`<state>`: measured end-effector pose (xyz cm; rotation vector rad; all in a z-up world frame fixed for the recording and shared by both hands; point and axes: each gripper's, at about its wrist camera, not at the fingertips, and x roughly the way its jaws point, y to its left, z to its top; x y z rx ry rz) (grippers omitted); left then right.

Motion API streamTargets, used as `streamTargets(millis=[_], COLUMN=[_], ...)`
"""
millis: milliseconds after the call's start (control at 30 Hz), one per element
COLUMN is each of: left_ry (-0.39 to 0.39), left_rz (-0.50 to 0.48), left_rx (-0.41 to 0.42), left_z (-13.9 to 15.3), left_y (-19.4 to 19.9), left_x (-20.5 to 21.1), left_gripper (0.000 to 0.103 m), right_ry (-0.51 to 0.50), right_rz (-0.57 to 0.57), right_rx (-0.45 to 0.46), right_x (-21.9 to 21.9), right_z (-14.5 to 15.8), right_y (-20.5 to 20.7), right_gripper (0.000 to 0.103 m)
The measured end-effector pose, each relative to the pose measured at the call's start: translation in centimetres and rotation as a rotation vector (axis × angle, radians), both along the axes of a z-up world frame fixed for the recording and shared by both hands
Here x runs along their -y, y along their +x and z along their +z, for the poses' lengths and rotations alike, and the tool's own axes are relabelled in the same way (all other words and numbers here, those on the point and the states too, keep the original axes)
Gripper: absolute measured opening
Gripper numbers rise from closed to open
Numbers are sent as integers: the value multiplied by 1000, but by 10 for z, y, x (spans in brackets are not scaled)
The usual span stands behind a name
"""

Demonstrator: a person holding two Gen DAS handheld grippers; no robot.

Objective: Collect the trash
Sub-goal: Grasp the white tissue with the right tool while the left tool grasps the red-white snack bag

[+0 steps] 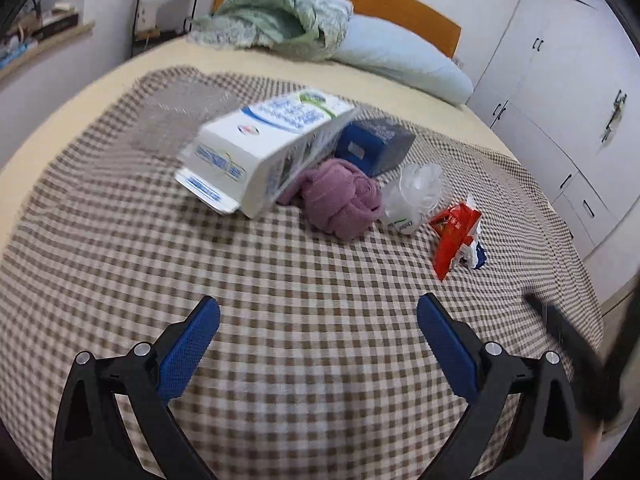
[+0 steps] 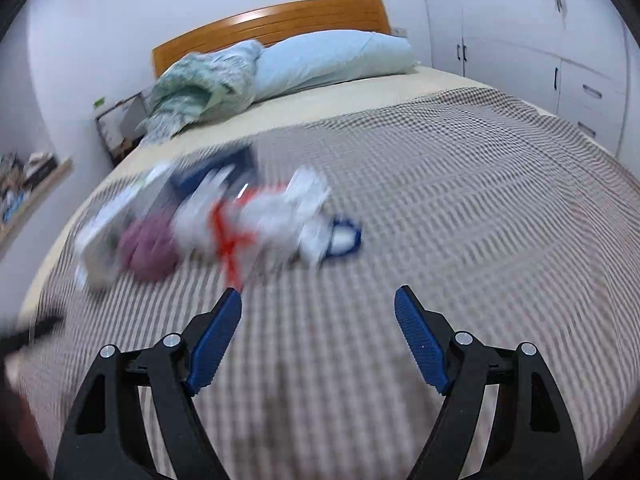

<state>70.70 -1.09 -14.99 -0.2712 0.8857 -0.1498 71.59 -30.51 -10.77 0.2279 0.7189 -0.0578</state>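
Ahead of left claw point(image 1: 318, 312), red wrapper point(image 1: 454, 232)

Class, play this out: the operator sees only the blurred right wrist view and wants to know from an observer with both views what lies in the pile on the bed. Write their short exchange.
Operator: My view is smeared. What is the big white shape at the left of the pile?
Observer: A white carton with blue print, tilted, leaning on a purple cloth bundle.
Operator: And the red streak?
Observer: A crumpled red wrapper lying flat on the checked blanket, apart from the bundle.
Operator: Anything between them?
Observer: A clear crumpled plastic cup; behind it sits a dark blue box.
Operator: Is the left hand-held gripper holding anything?
Observer: No. The left hand-held gripper is open over bare blanket.
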Motion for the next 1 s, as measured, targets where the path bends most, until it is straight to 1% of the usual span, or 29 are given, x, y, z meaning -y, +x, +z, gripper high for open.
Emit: streamTargets(millis=[67, 100, 133, 167, 233, 267, 333, 367, 400, 433, 467, 500, 533, 600, 667, 700, 733, 800, 900, 967, 1000], left_ry=[-28, -33, -38, -42, -48, -52, -50, -39, -29, -20, -19, -26, -49, -83, -107, -117, -119, -107, -80, -35, -19], left_rz=[-6, -8, -14, -17, -15, -18, -26, -30, -28, -22, -12, -5, 2, 0, -36, -66, -83, -133, -191, -233, -253], left_rx=[-10, -11, -12, -13, -17, -17, -18, -19, -21, -26, -36, -43, -52, -55, -60, -56, -52, -26, 32, 57, 58], left_z=[-4, -6, -7, -8, -9, -11, -13, -15, -16, -19, -23, -26, -28, -28, -30, -30, -30, -28, -24, -25, -26], left_y=[9, 11, 14, 17, 21, 23, 26, 28, 29, 32, 35, 39, 42, 42, 45, 44, 43, 40, 32, 27, 25], left_x=[5, 8, 11, 13, 15, 14, 13, 12, 11, 10, 7, 5, 3, 1, 5, 9, 12, 22, 37, 51, 57], left_gripper=[96, 96, 96, 96, 96, 96, 96, 96, 96, 96, 96, 96, 96, 96, 96, 96, 96, 96, 96, 96, 96], right_ry=[108, 146, 168, 174, 172, 185, 243, 267, 276, 275, 267, 266, 257, 182, 165, 160, 162, 203, 184, 196, 217], right_rz=[20, 42, 53, 56, 64, 68, 89, 88, 84, 70, 50, 47, 44, 4, -46, -80, -104, -164, -176, -169, -164], right_rx=[-28, -43, -51, -84, -135, -162, -198, -195, -178, -152, -105, -44, -8, 63, 77, 61, 44, 35, 39, 47, 48], right_x=[15, 17, 16, 14, 9, 7, 5, 5, 7, 8, 10, 10, 11, 10, 16, 22, 26, 38, 44, 51, 54], right_z=[-1, -3, -6, -15, -26, -34, -47, -51, -48, -41, -30, -17, -8, 9, 9, 6, 2, -3, -4, -5, -8], right_y=[47, 63, 76, 98, 120, 130, 139, 137, 132, 125, 108, 87, 71, 25, -13, -30, -36, -57, -63, -61, -59], right_gripper=[69, 67, 65, 64, 56, 50, 33, 20, 11, 11, 9, 9, 9, 9, 9, 9, 9, 9, 9, 9, 9])
